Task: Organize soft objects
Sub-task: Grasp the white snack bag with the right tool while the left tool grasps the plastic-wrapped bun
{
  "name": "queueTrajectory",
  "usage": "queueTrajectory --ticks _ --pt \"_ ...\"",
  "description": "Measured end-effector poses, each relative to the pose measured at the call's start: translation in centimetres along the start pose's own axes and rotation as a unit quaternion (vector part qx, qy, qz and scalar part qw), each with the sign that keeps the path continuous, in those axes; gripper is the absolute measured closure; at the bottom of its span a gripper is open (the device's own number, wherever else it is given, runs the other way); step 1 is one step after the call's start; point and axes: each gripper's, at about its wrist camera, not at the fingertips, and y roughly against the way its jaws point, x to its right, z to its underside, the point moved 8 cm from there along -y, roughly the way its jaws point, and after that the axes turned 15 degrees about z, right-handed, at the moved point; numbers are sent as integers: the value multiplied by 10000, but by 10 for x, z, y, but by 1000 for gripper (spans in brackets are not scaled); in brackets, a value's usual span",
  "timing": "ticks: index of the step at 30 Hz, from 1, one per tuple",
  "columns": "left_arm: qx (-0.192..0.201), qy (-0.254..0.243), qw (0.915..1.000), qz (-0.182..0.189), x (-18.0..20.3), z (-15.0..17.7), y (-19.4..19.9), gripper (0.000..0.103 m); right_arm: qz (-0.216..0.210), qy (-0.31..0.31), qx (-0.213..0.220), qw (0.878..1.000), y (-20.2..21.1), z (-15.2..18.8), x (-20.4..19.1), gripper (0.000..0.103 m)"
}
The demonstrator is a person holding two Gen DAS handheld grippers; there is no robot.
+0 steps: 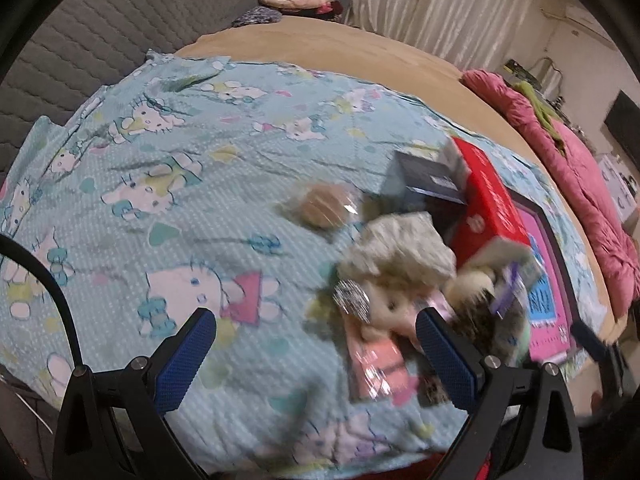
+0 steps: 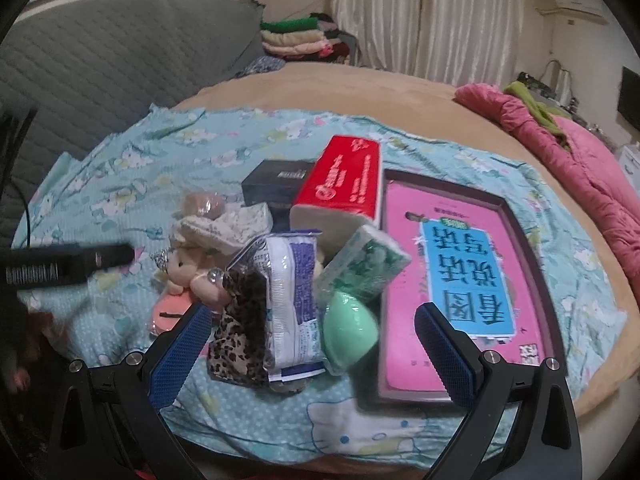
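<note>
left gripper (image 1: 316, 330): my fingers wide apart, empty, hanging over the sheet (image 1: 160, 208) just left of the pile; blue pads (image 1: 186, 356) clear of everything. View is motion-blurred.
right gripper (image 2: 313, 326): my fingers spread wide too, nothing held, hovering above the near end of the pile; wipes and sponge show between them.
bed (image 2: 360, 84): tan cover, cartoon-cat sheet spread over it, all items sit on the sheet.
doll (image 2: 180, 272): small plush, lying on its back at the pile's left side, on a pink packet (image 2: 170, 312). In the left view it sits between my fingers, blurred.
beige cloth (image 2: 216, 228): crumpled, just behind the doll's head, touching it.
leopard pouch (image 2: 240, 332): near side of the pile, against the wipes.
wipes (image 2: 290, 304): white-purple pack, tilted, leaning over the pouch.
sponge (image 2: 350, 330): green egg shape, right of the wipes, touching them.
tissue pack (image 2: 362, 264): green-white, tilted, behind the sponge.
red box (image 2: 344, 180): propped up at the back, next to a dark box (image 2: 276, 184).
round pad (image 2: 202, 204): tan, in clear wrap, left of the dark box.
book (image 2: 452, 264): pink, flat, right of the pile, touching none of the soft stuff that I can tell.
other gripper in right view (image 2: 68, 264): the left one, dark bar at the left edge, blurred.
far end: folded clothes (image 2: 296, 38), pink quilt (image 2: 580, 168) on the right edge of the bed.
</note>
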Motion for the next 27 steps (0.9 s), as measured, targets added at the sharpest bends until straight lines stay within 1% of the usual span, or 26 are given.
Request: queueTrajectory --ticks 5,10,12,15,17,19,21,22,23,24,25,26,27 --pt "-53 -2 10000 -9 -8 -22 -17 2 -70 144 18 9999 -14 -2 -11 3" --pt "-217 -39 9998 -29 -15 -41 -42 2 -119 270 12 9996 -24 -4 -19 12" --pt "-287 -36 9995 -93 -21 -50 -55 2 -146 341 8 9993 -28 -4 -22 19" --pt "-417 -42 9991 -46 -27 -60 -72 3 -210 415 -26 9989 -32 -3 -25 31" --pt "-500 -68 9987 -61 -29 -65 -84 3 -210 442 -48 9988 -35 -2 -26 34" --pt "-604 -31 9981 -68 -32 -70 -97 5 -196 444 -56 9988 -39 -1 -26 39" --pt "-693 -12 9976 -20 -32 -70 -107 10 -222 455 -60 9987 -41 -2 -26 51" --pt "-753 4 9972 -7 -32 -70 -111 12 -244 446 -74 9987 -42 -2 -26 54" --pt "-793 38 9968 98 -32 -70 -116 14 -261 439 -89 9987 -44 -2 -26 59" --pt "-809 58 9965 182 -30 -70 -119 18 -271 429 -81 9987 -44 -1 -25 64" --pt "-818 73 9963 253 -29 -70 -121 20 -272 418 -61 9987 -44 -1 -24 66" --pt "-822 113 9960 338 -28 -69 -124 26 -292 414 -63 9987 -44 -1 -23 69" --pt "-849 178 9949 512 -26 -68 -127 33 -300 400 -64 9987 -44 -1 -22 70"
